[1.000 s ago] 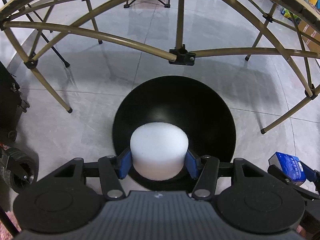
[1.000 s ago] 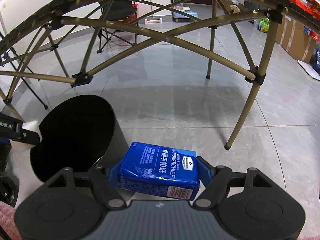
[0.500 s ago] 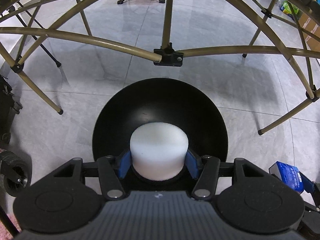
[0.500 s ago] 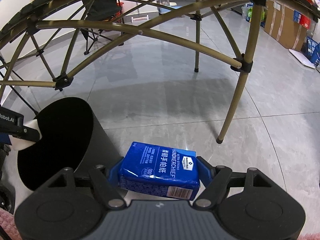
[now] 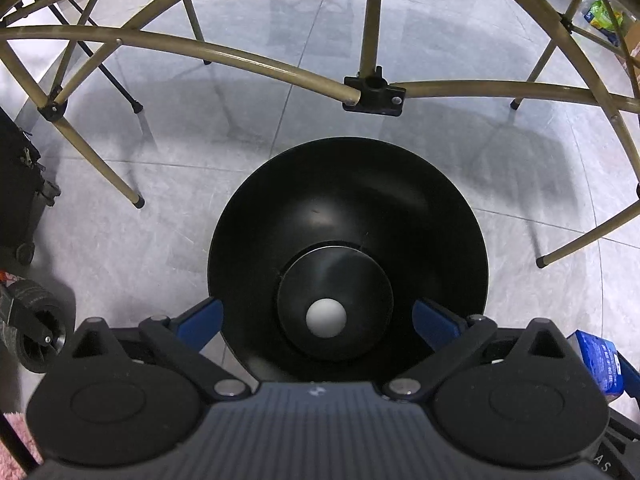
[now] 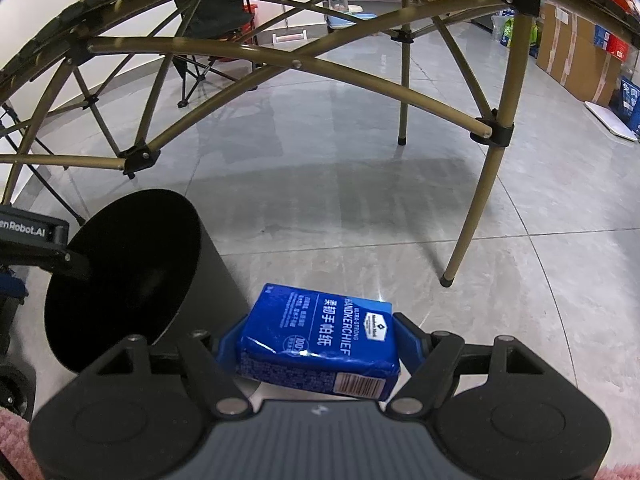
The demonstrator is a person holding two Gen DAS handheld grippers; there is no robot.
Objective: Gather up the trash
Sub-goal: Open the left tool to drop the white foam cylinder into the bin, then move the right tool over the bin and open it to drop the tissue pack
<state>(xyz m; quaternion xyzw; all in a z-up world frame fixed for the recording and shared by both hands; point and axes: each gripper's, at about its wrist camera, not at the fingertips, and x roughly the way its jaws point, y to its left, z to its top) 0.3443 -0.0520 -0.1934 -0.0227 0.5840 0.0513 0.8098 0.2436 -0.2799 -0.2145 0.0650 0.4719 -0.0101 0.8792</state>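
In the left wrist view the left gripper (image 5: 316, 316) hangs over the mouth of a black trash bin (image 5: 400, 184) that fills the centre of the frame. Its jaws have just been opening and now stand spread wide, the blue pads (image 5: 202, 316) out at either side of the bin's opening with nothing between them. A white foam piece (image 5: 325, 317) lies down on the bin's dark bottom, low in the centre of the frame, released.

In the right wrist view the right gripper (image 6: 316, 344) is clenched on a blue handkerchief tissue pack (image 6: 320, 340), its pads pressing both short ends, at the lower centre of the frame. The bin (image 6: 124, 276) stands at lower left, just beside the pack, on grey floor tiles (image 6: 360, 208) under a folding table frame (image 6: 496, 136).
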